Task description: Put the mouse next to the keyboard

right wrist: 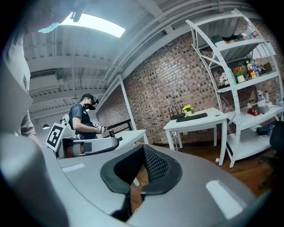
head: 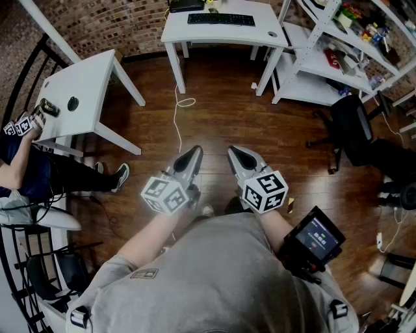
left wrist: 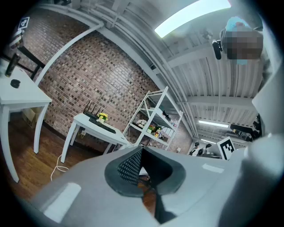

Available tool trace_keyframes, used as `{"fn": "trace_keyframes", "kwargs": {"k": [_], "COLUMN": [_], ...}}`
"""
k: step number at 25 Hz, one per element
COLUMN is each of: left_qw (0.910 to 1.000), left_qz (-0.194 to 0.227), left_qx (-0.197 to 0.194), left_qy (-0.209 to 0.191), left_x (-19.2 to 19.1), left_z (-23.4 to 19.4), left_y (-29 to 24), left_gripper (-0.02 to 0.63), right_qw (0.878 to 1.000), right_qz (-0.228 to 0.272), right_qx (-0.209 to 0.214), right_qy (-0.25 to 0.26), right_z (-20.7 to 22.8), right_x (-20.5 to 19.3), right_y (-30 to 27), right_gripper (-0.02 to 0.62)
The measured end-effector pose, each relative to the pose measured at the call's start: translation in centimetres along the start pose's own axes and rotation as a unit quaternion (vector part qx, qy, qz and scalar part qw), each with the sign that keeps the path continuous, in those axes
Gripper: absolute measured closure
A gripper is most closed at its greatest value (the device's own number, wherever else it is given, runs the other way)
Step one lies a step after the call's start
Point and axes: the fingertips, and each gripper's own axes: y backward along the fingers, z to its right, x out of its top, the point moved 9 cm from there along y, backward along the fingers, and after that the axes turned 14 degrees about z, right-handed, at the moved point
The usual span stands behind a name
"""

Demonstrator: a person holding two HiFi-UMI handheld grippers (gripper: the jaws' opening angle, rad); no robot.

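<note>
Keyboard (head: 221,19), long and black, is lying toward the back of the far white desk (head: 195,34), well apart from both grippers. The mouse is not showing clearly enough to place, though a small dark round thing (head: 272,34) is sitting near that desk's right end, apart from the keyboard. Dark wooden floor (head: 227,110) is stretching between the person and that desk. A tall white shelf unit (head: 325,65) is standing to the right of the desk, carrying bottles and small items. A second white desk (head: 78,81) is standing at the left, and another person (head: 26,169) is sitting at it with marker-cube grippers by its edge. A black office chair (head: 354,130) is standing on the floor at the right. The left gripper (head: 194,153) and the right gripper (head: 235,153) are hanging side by side above the floor, just in front of the wearer's body, pointing toward the far desk. Each one's jaws are pressing together with nothing between them. A small screen device (head: 315,242) is sitting at the wearer's right side. A thin white cable (head: 177,110) is trailing across the floor from the far desk.
</note>
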Motion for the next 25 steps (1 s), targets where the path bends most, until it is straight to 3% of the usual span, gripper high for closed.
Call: {"fn": "trace_keyframes", "kwargs": {"k": [5,15,25], "left_qw": [1.0000,0.9996,0.9990], "left_qz": [0.001,-0.014,-0.006], "left_qx": [0.006,0.017,0.036], "left_qy": [-0.003,-0.019,-0.028], "left_x": [0.6,-0.5,-1.7], "left_z": [-0.7,-5.0,-7.5], "left_y": [-1.3,-13.9,-27.5], "left_gripper": [0.606,0.606,0.606], "right_qw": [1.000,1.000,1.000], "right_qz": [-0.003,0.005,-0.002], "right_qx": [0.000,0.001,0.023], "right_qy": [0.002,-0.023,-0.015], "right_z": [0.9,11.8,23.4], "right_x": [0.6,2.7,6.8], "right_y": [-1.4,-9.4,-16.5], "right_gripper": [0.586,0.586,0.586]}}
